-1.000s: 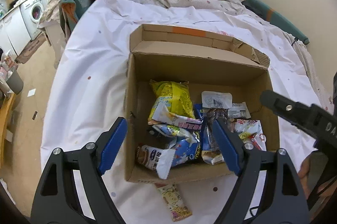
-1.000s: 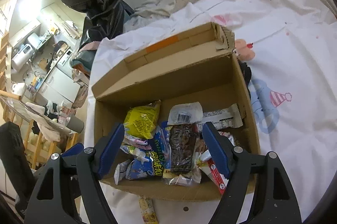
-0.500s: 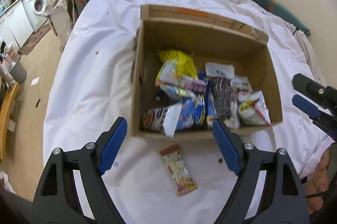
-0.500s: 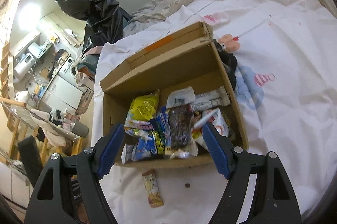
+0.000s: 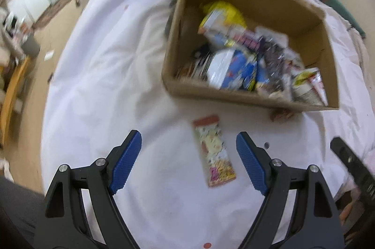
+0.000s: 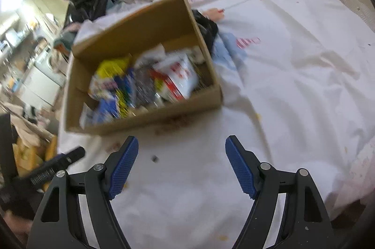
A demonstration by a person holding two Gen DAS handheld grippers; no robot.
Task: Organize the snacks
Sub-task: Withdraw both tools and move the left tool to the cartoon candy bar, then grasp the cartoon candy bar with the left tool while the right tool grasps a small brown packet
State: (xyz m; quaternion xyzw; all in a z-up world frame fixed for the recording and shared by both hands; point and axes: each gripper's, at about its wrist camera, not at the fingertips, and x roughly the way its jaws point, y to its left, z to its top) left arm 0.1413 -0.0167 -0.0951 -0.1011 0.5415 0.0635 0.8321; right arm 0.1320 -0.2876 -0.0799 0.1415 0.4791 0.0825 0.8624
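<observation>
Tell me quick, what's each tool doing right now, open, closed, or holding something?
Left tool: open, holding nothing; a snack packet lies on the sheet between its fingers.
Right tool: open, holding nothing.

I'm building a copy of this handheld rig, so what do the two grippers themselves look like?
Both match. The left gripper and the right gripper each have two black, angular fingers with triangular cut-outs and silver round screw heads at the joints. The fingertips carry blue pads with a fine ribbed texture. White lettering marks the side of one finger, too blurred to read. No cables show.
</observation>
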